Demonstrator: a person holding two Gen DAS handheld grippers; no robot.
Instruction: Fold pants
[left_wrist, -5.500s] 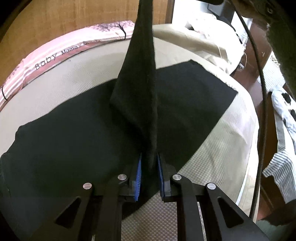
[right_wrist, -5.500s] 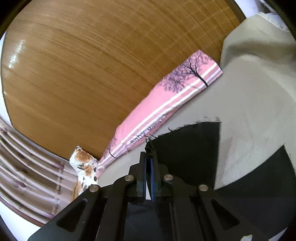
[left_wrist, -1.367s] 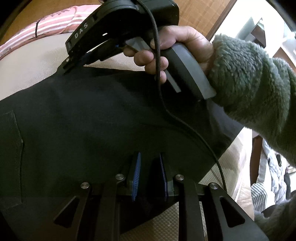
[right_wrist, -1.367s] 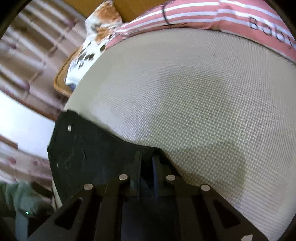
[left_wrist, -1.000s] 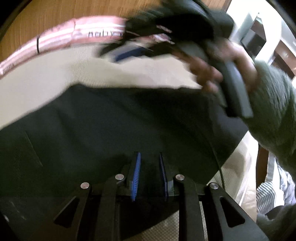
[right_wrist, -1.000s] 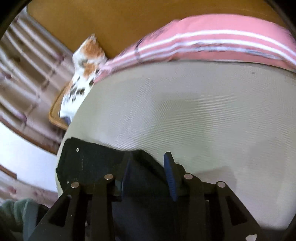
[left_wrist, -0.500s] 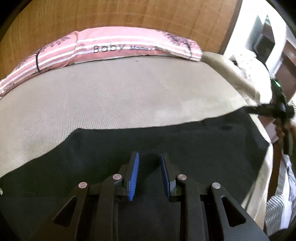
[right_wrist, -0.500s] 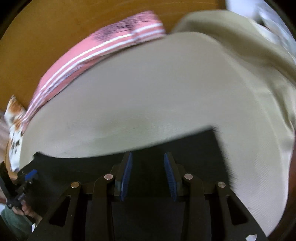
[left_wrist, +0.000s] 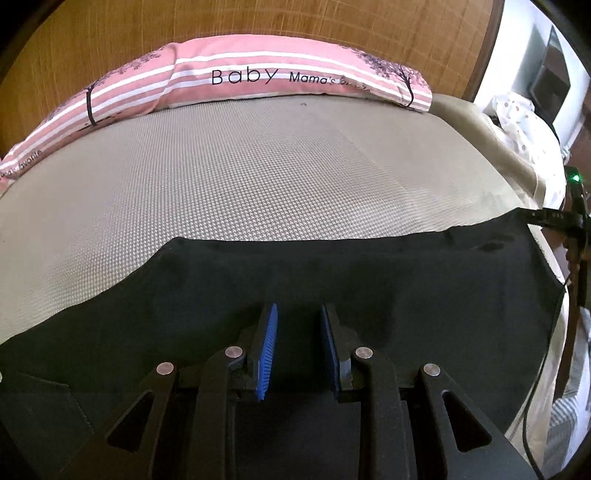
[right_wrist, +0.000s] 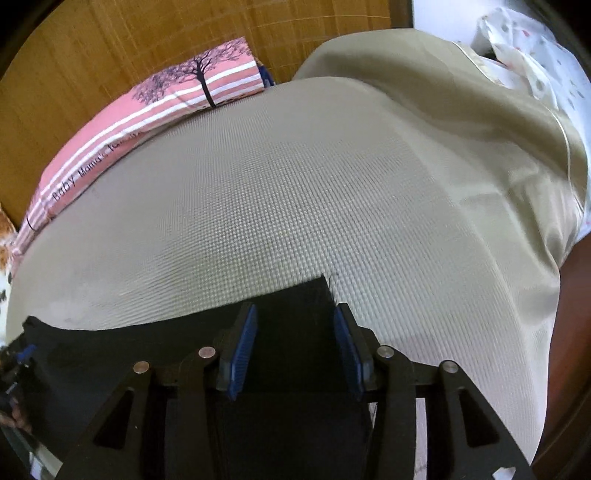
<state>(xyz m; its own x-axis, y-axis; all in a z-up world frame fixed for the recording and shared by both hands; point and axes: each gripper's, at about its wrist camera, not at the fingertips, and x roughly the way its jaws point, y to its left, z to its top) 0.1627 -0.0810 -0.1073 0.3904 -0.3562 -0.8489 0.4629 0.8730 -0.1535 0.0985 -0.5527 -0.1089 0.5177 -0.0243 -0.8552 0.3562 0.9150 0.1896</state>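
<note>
Black pants (left_wrist: 406, 280) lie flat on the beige woven bed mat (left_wrist: 258, 177), their long far edge running left to right. My left gripper (left_wrist: 299, 332) points down over the middle of the cloth, open, its blue pads apart and pressing nothing. In the right wrist view my right gripper (right_wrist: 293, 332) is over the pants' (right_wrist: 110, 354) far right corner. Its jaws are opening; the flat cloth lies between and below the pads, not pinched. The right tool's body (left_wrist: 574, 206) shows at the left view's right edge.
A pink striped pillow (left_wrist: 258, 81) lies along the wooden headboard (left_wrist: 295, 22) behind the mat. A folded beige blanket (right_wrist: 461, 110) and a white spotted cloth (right_wrist: 535, 44) sit at the right end. The bed's edge drops off on the right, with a striped garment (left_wrist: 561, 424) below.
The right gripper let go at the pants' left end and swung across to the right corner. The left gripper's pads spread slightly and it shifted over the now flat cloth.
</note>
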